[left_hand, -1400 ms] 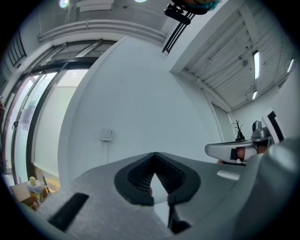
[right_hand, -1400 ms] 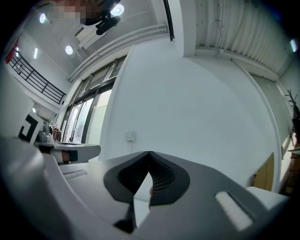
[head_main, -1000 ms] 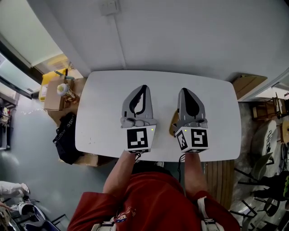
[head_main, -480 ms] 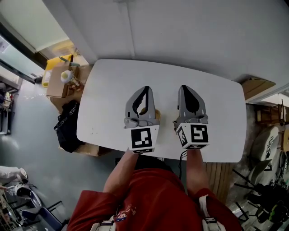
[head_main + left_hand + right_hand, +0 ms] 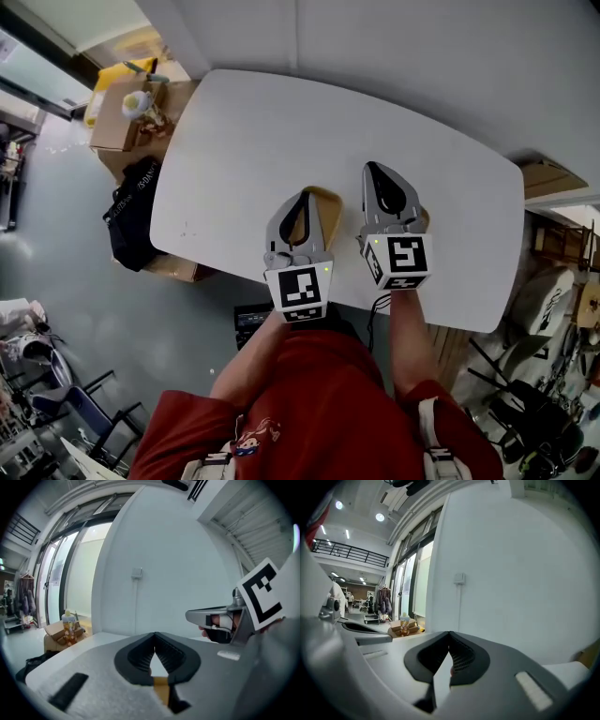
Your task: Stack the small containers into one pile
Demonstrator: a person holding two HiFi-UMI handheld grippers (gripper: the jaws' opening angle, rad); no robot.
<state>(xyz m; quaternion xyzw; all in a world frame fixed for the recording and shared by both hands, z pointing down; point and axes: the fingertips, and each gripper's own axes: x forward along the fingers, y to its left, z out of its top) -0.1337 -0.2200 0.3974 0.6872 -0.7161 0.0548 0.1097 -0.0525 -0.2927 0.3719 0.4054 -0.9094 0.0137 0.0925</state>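
Head view: we see L tongs [image 5: 302, 195] and R tongs [image 5: 373, 170] both closed tight, empty, side by side above white desk [image 5: 244, 131]. Tan container [image 5: 327, 200] lies betw. them, partly under L tongs, toward desk's 6 o'clock edge.

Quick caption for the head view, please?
Shut left tongs and shut right tongs over a white rounded table; tan object partly under the left.

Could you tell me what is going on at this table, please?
A person in a red shirt holds the left gripper and right gripper over a white table, both shut with nothing in them. A tan container lies on the table, partly hidden by the left gripper. No pile shows yet.
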